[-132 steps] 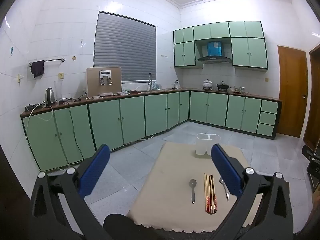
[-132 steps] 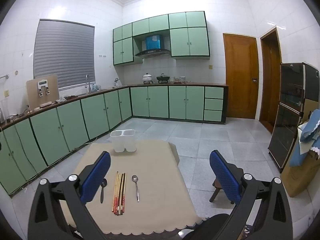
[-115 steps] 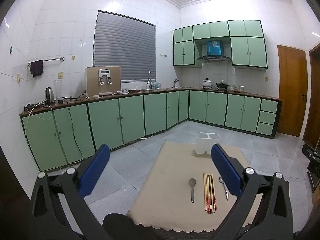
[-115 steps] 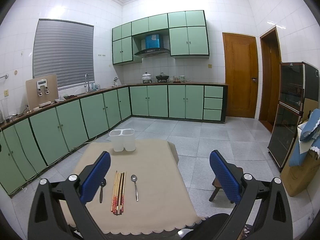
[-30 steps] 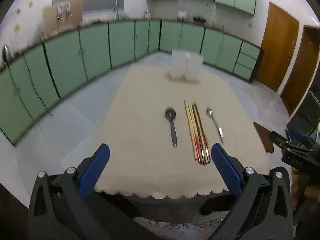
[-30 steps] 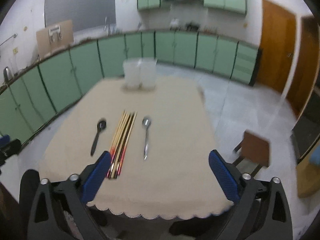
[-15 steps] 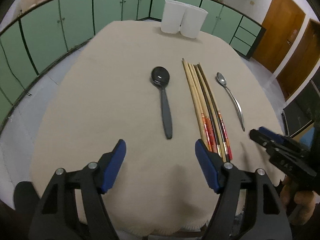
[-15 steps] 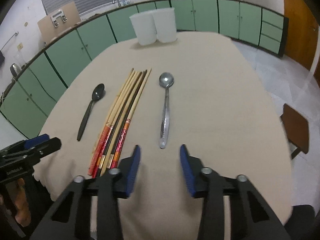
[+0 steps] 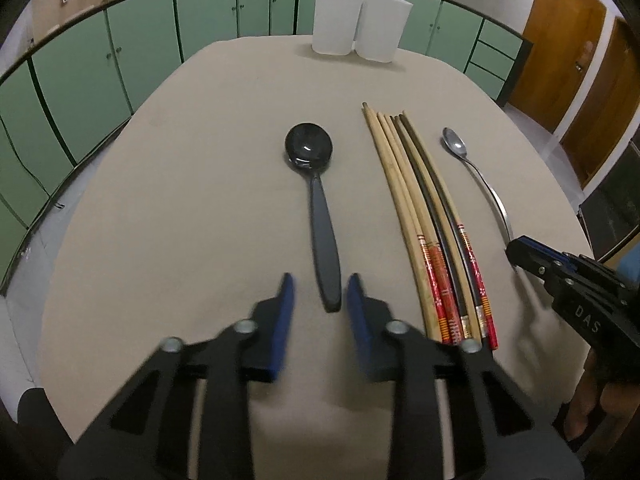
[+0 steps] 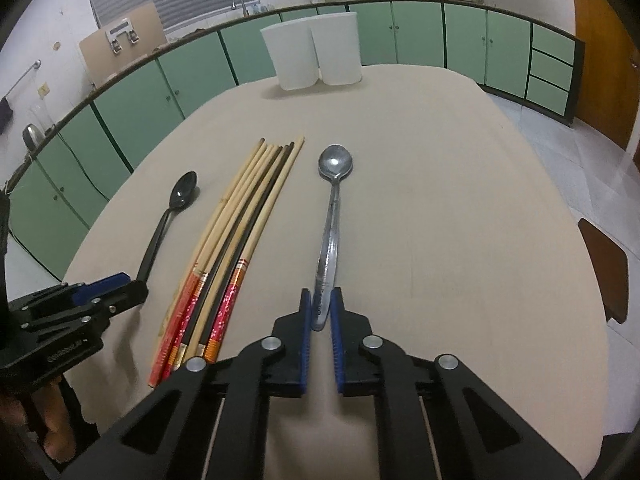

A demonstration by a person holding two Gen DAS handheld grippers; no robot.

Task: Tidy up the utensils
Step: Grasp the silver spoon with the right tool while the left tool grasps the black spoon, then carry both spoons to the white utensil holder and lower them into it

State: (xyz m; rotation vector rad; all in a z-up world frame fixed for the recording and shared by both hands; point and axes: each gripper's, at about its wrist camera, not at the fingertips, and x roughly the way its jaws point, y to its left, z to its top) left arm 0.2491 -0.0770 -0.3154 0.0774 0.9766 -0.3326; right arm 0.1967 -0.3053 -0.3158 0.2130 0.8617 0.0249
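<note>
While both pairs of tongs close in at the near edge of the worktop point(image 9: 168, 184), we find each one lined up with a spoon handle that runs straight away from it toward the white holder point(image 9: 362, 24). Our left tongs point(image 9: 318, 300), whose jaws have just been closing, bracket the butt end of the black spoon point(image 9: 320, 216); a sliver of cloth shows on either side of the handle, so the pads appear just short of a firm pinch. Our right tongs point(image 10: 320, 312), also just closing, sit nearly together with the tail of the steel spoon point(image 10: 332, 224) between them, apparently clamped on it. Between the two spoons lies the bundle of chopsticks point(image 9: 432, 224), parallel to both, painted ends toward us and tips toward the holder, untouched. Farther on, each spoon bowl points at the holder, which stands at the worktop's far edge, well apart from all the cutlery. We judge each hand nearer its own spoon, with a lift and forward carry ahead.
</note>
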